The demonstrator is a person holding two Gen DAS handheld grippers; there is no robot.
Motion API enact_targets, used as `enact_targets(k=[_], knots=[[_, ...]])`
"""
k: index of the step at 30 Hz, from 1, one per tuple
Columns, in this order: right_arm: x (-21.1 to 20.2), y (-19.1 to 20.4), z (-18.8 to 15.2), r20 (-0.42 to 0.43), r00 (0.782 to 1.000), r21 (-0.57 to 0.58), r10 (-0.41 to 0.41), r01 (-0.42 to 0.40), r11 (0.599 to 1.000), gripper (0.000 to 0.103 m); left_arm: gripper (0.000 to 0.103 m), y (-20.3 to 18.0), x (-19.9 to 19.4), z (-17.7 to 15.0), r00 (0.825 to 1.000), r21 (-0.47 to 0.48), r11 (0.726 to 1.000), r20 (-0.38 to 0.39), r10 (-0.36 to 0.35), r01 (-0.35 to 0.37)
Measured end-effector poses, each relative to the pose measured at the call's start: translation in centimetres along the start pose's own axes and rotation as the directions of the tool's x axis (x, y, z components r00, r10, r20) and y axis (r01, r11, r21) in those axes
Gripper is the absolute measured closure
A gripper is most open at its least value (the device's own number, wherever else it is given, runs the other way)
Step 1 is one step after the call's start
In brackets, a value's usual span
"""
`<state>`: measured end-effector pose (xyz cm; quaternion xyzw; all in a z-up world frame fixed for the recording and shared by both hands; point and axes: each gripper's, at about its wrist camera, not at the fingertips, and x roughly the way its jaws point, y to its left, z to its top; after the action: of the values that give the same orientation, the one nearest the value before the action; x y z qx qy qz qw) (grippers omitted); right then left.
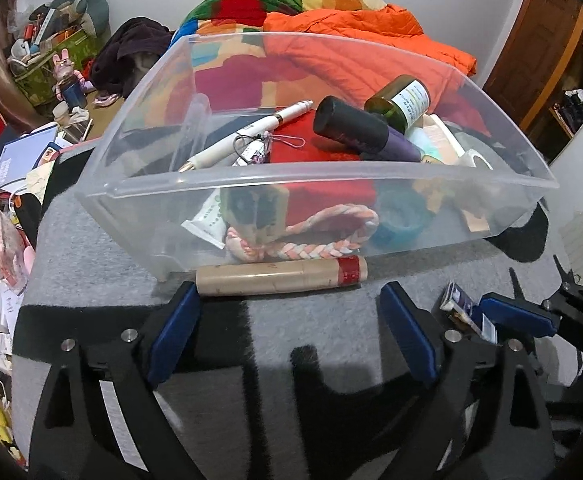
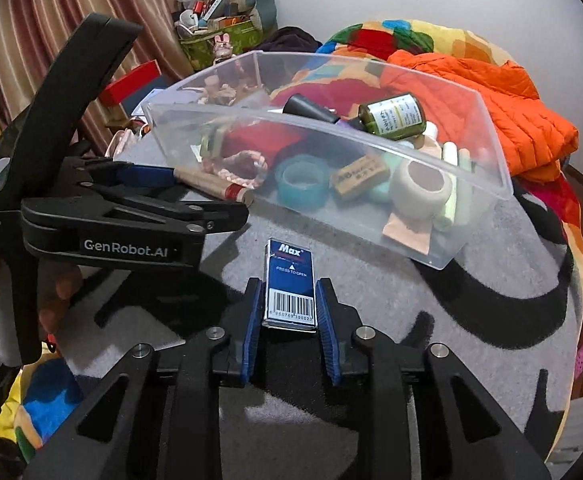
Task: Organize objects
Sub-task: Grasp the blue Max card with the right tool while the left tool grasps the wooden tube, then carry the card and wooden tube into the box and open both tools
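Observation:
A clear plastic bin (image 1: 251, 184) (image 2: 487, 176) sits on a grey and black rug and holds several items: a white pen (image 1: 247, 136), a dark tube (image 1: 355, 124), a green bottle (image 1: 401, 100) (image 2: 393, 116), tape rolls (image 2: 301, 178) and a braided band (image 1: 311, 246). A beige wooden cylinder with a red band (image 1: 281, 276) (image 2: 211, 184) lies against the bin's near wall. My left gripper (image 1: 291, 308) is open just short of it, its left pad touching the cylinder's end. My right gripper (image 2: 286, 308) has its pads on both sides of a blue Max staple box (image 2: 290, 282) (image 1: 461, 306).
A colourful blanket (image 1: 291, 0) and an orange jacket (image 2: 511, 100) are piled behind the bin. Cluttered books and boxes (image 1: 23, 156) lie at the left, with a striped curtain (image 2: 51, 20) behind. A wooden door (image 1: 547, 40) stands at the right.

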<state>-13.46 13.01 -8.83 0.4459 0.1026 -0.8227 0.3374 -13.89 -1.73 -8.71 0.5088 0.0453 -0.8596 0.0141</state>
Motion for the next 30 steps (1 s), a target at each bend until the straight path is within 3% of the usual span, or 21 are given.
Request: enact_targets(k=[2, 7, 12, 17, 19, 22, 25, 30], knots=[[0.1, 0.0, -0.1, 0.000, 1.000, 0.004, -0.006, 0.006, 1.000, 0.069, 0.010, 0.0, 0.2, 0.1, 1.000, -0.010, 1.000, -0.003, -0.006, 0.006], [0.2, -0.2, -0.2, 0.016, 1.000, 0.018, -0.016, 0.016, 1.000, 0.069, 0.010, 0.6, 0.2, 0.4, 1.000, -0.053, 0.998, 0.008, -0.022, 0.022], [0.2, -0.1, -0.2, 0.022, 1.000, 0.014, -0.018, 0.017, 1.000, 0.078, 0.026, 1.2, -0.3, -0.1, 0.999, -0.071, 0.997, 0.030, -0.029, 0.031], [-0.1, -0.3, -0.3, 0.034, 0.999, 0.033, -0.001, 0.000, 0.999, 0.078, 0.045, 1.4, -1.1, -0.9, 0.999, -0.044, 0.999, 0.045, -0.028, 0.030], [-0.4, -0.3, -0.3, 0.040, 0.999, 0.034, -0.002, 0.001, 0.999, 0.078, 0.046, 1.3, -1.3, -1.2, 0.999, -0.027, 0.999, 0.046, -0.023, 0.024], [-0.8, -0.2, -0.4, 0.052, 0.999, 0.029, -0.015, 0.013, 0.999, 0.078, 0.043, 0.9, -1.6, -1.5, 0.999, -0.006, 1.000, 0.034, -0.026, 0.026], [-1.1, -0.3, -0.6, 0.060, 0.998, 0.036, -0.011, 0.008, 0.999, 0.078, 0.017, 0.2, -1.7, -1.4, 0.999, -0.005, 1.000, 0.021, -0.025, 0.025], [-1.4, -0.8, -0.8, 0.069, 0.998, 0.051, -0.006, 0.002, 0.999, 0.078, 0.015, -0.8, -1.3, -0.1, 1.000, -0.005, 1.000, 0.030, 0.009, -0.009]])
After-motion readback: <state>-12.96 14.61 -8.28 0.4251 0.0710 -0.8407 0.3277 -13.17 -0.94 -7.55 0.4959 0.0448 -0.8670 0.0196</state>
